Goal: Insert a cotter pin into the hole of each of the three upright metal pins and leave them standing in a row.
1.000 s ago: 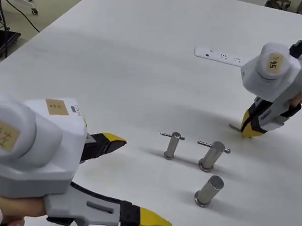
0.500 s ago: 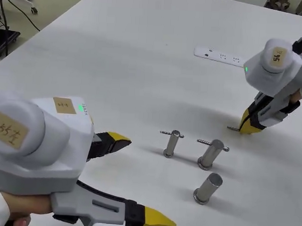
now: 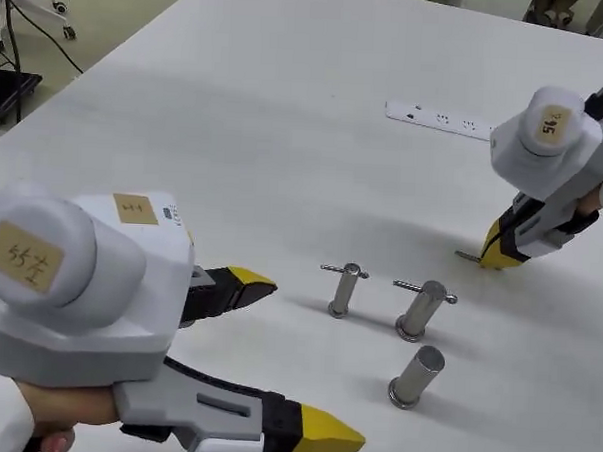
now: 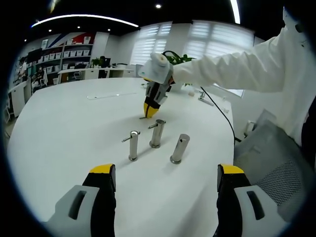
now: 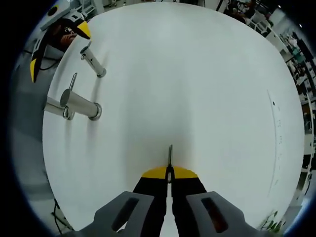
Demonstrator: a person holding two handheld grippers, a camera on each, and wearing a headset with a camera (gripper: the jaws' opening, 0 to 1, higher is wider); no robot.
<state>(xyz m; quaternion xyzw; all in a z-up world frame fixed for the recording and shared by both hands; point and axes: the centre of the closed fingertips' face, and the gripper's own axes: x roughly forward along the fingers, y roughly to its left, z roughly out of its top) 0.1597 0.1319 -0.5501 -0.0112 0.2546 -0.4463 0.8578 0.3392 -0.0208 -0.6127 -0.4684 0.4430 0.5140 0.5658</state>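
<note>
1. Right gripper (image 5: 170, 174): fingers closed on a cotter pin (image 5: 170, 155). The pin's end stuck out past the yellow tips, low over the counter (image 3: 235, 133).
2. Left gripper (image 4: 165, 170): fingers wide apart, holding nothing, pointed at the three pins.
3. First metal pin (image 3: 344, 290) and second metal pin (image 3: 421, 309) stood with cross pins through their tops. Third metal pin (image 3: 416, 378) stood bare, well apart from the held cotter pin.

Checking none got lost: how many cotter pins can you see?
3 cotter pins: one through the far-left metal pin, one through the far-right metal pin, one pinched in the right gripper. None looks hidden.
</note>
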